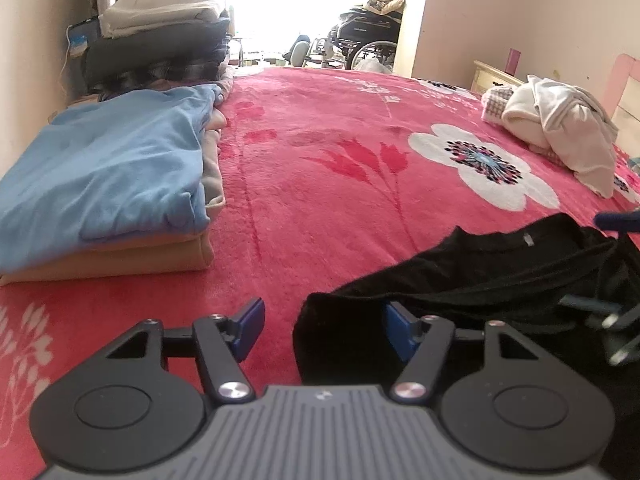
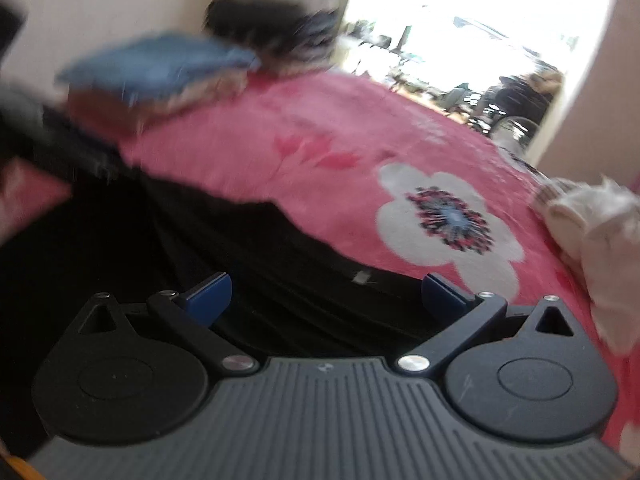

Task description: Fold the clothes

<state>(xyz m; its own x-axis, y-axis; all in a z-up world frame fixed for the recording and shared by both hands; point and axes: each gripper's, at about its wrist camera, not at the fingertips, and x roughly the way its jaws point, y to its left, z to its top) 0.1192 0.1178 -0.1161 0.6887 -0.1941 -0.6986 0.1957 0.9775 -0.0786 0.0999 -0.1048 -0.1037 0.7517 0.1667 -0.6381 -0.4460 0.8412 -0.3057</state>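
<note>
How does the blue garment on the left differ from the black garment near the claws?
The blue garment is folded flat and lies on top of a stack; the black garment lies spread and rumpled directly on the red blanket. Blue sits far from both claws; black lies right at them. Both rest on the bed.

Left gripper [image 1: 323, 328] points forward and downward, blue-padded jaws parted, nothing pinched between them. Right gripper [image 2: 326, 300], blurred, angles down too, jaws spread wide, fingertips at ten and two o'clock.
</note>
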